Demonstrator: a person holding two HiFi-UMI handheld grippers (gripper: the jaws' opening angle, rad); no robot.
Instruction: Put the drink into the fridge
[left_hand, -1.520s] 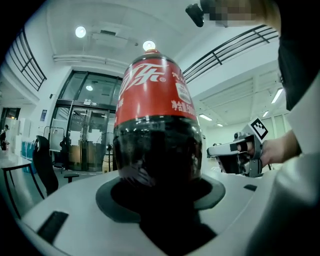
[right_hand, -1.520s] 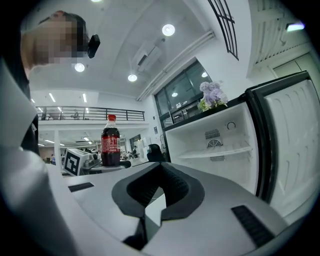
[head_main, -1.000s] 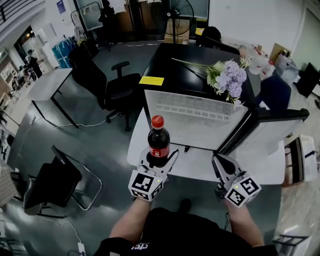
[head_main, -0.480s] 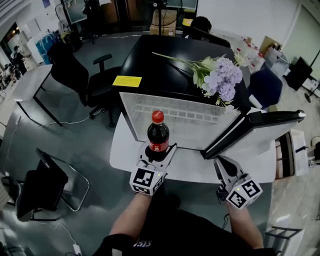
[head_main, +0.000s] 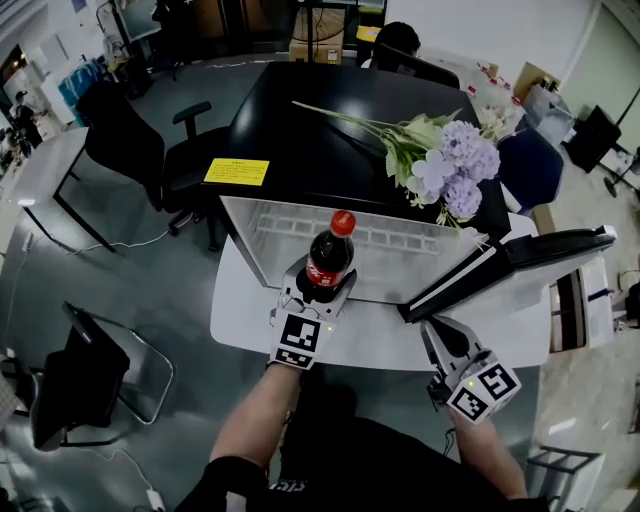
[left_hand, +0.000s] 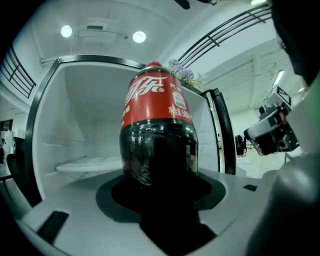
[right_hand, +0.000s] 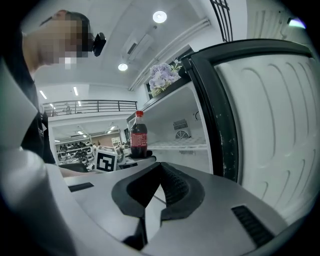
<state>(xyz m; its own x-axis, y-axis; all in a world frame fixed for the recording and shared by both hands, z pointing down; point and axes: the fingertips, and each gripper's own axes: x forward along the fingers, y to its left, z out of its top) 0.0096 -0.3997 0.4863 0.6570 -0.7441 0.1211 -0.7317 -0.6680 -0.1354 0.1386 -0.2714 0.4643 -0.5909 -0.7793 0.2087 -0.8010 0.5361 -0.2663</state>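
A: Head view first. Found the drink (head_main: 330, 258) upright just in front of the open fridge (head_main: 300, 150), clamped low on its body by the left hand-held gripper (head_main: 324, 288). Any judgement on handling?

B: Looked full, so probably heavyish and inclined to tip above so low a hold. Smooth round plastic, likely slippery, yet stiff enough to squeeze. Would have kept to the lower body, under the red label. Saw the right hand-held gripper (head_main: 443, 345) at the fridge's right, under the swung-out door (head_main: 520, 262). Noted flowers (head_main: 445, 160) lying on top of the fridge, a yellow sticker (head_main: 237, 171) at its top left corner, a white surface (head_main: 240, 320) beneath the fridge and an office chair (head_main: 150, 150) well to the fridge's left.

A: And the left gripper view?

B: Showed both jaws pressed round the dark bottle base. Behind that, only the bare white fridge interior and one shelf (left_hand: 85, 165). Spotted nothing blocking the opening.

A: Right gripper view?

B: Showed jaws together on nothing, with the door close alongside. Judged the door edge, the shelf lip and the fridge's top edge above the cap the only likely snags.
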